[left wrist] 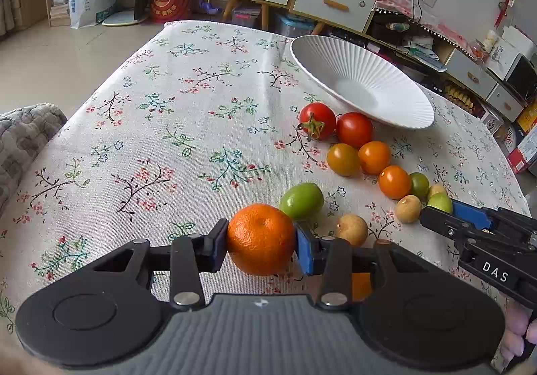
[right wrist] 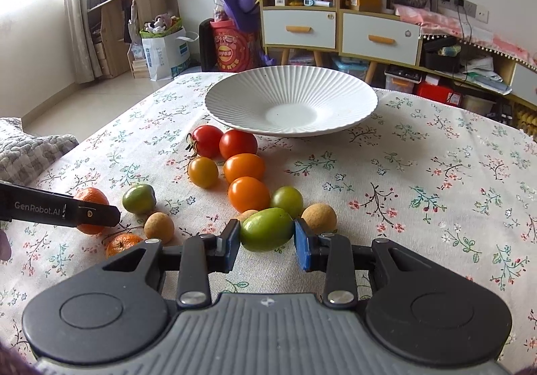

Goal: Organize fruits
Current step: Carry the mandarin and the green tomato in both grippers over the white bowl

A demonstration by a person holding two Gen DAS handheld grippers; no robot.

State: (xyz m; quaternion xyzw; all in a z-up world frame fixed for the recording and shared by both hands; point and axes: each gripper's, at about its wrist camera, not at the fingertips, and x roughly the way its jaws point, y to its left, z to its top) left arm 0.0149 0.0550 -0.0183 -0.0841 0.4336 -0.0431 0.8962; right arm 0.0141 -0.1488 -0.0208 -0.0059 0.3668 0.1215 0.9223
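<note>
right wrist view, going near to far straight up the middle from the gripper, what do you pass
right gripper closed on a green fruit → orange tomato → second orange tomato → red tomato → white plate, nothing in it

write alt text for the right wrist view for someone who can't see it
The right gripper grips a green fruit on a floral tablecloth. Beyond it lie red and orange tomatoes and an empty white ribbed plate; the left gripper holds a mandarin.
</note>
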